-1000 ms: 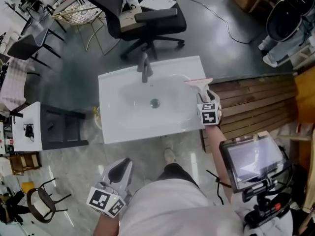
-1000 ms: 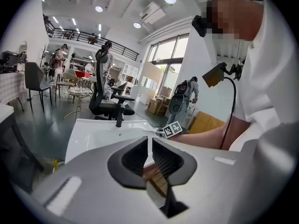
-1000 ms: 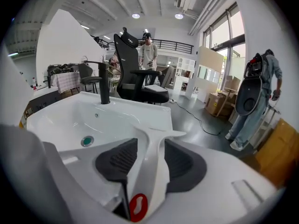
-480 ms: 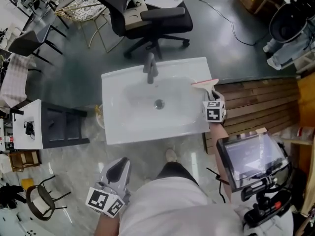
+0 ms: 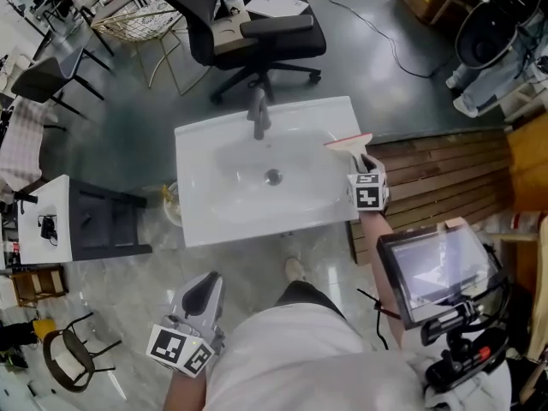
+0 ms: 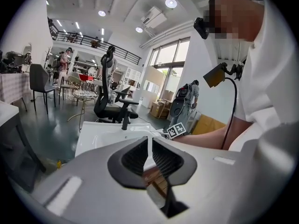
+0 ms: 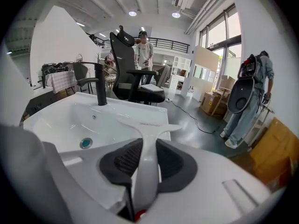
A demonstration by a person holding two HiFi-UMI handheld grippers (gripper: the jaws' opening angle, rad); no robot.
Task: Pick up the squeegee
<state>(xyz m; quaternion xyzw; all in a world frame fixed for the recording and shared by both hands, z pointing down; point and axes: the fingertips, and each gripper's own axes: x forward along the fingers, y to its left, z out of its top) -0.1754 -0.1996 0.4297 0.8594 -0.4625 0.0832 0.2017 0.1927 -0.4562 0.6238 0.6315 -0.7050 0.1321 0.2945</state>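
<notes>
The white squeegee [image 5: 348,143] has a red-edged blade and hangs over the right edge of the white sink [image 5: 214,217]. My right gripper [image 5: 360,166] is shut on its handle. In the right gripper view the squeegee [image 7: 148,139] runs forward between the two dark pads [image 7: 125,160], which press on it, with its blade out over the basin. My left gripper [image 5: 204,296] is held low by the person's body, far from the sink. In the left gripper view the left gripper [image 6: 150,149] has its pads together and nothing between them.
A black faucet [image 5: 257,114] stands at the sink's back rim and a drain [image 5: 272,176] sits in the basin. A black office chair [image 5: 248,24] is behind the sink. Wooden slats [image 5: 437,174] lie to the right, and a small white table [image 5: 43,221] stands to the left.
The right gripper stays on the squeegee handle at the sink's right edge and has shifted only slightly. The left gripper has drifted a little near the body.
</notes>
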